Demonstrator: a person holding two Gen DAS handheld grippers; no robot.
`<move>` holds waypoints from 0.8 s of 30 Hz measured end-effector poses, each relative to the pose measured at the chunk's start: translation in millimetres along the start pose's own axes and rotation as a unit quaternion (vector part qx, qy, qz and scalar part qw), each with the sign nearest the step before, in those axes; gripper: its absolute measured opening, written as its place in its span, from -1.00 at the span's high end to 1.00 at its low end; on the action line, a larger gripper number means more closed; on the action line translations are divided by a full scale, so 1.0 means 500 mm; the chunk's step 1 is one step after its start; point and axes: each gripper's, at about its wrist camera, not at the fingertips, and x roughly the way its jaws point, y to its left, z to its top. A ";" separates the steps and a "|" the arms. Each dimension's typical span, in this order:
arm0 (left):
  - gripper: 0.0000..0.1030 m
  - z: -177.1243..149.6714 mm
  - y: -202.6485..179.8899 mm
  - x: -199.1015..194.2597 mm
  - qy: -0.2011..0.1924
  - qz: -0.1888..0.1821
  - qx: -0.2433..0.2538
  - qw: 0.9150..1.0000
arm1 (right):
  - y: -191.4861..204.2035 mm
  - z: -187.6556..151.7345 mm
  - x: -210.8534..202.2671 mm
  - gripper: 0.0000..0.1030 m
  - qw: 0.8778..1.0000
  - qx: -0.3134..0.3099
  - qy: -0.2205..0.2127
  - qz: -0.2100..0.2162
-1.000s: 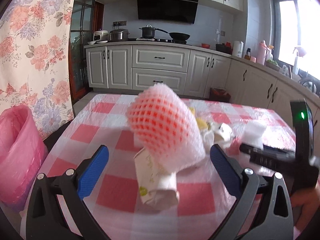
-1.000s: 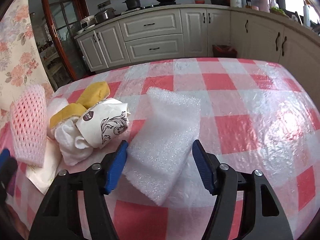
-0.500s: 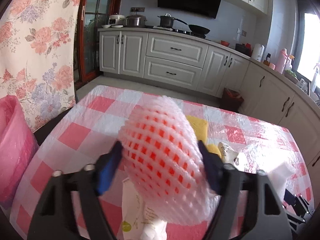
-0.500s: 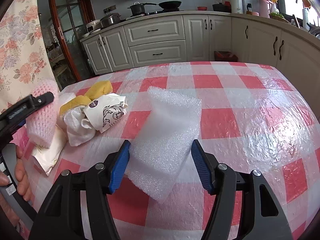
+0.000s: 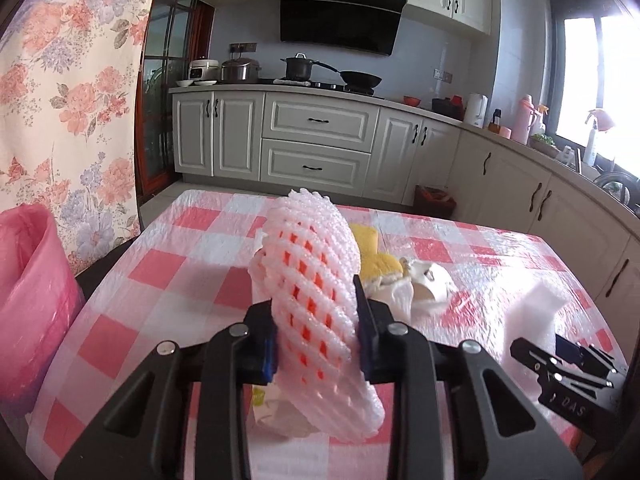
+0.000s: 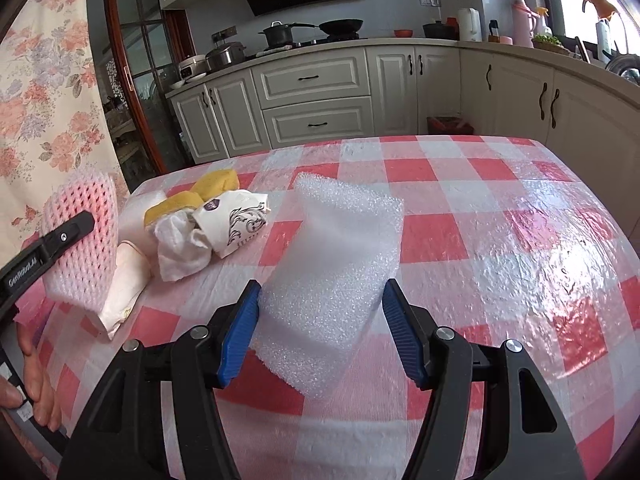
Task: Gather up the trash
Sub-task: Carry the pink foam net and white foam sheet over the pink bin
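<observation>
The pink foam fruit net (image 5: 312, 292), a soft mesh sleeve with diamond holes showing red through them, stands between the blue pads of the left gripper (image 5: 316, 344), whose jaws are closing and already squeeze the net narrow at the waist. Its long axis runs roughly upright, leaning a little away from the camera, with the top rounded over and the lower end flaring out toward the lens. It sits near the left edge of the red-and-white checked table (image 5: 500, 252), on top of a cream paper wrapper (image 6: 124, 284). The right gripper (image 6: 320, 328) is clenched on a white foam sheet (image 6: 336, 264), both pads pressing its sides; the sheet lies flat, its length pointing away toward the kitchen cabinets. Between the two pieces lie yellow sponges (image 6: 200, 192), a crumpled tissue (image 6: 180, 248) and a printed paper cup (image 6: 236, 220), bunched together. The net hides most of the wrapper in the left view, and a pink bag (image 5: 28, 300) is cut off at the left edge. Fingers of a hand (image 6: 36, 380) show at the right view's lower left corner.
</observation>
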 end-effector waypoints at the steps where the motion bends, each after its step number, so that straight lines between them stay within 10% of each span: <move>1: 0.44 -0.010 0.004 -0.016 -0.004 0.000 0.004 1.000 | 0.004 -0.003 -0.004 -0.16 1.000 -0.002 0.000 0.002; 24: 0.44 -0.114 0.129 -0.239 -0.058 0.047 0.013 0.997 | 0.176 -0.061 -0.108 -0.16 0.995 -0.083 -0.031 0.056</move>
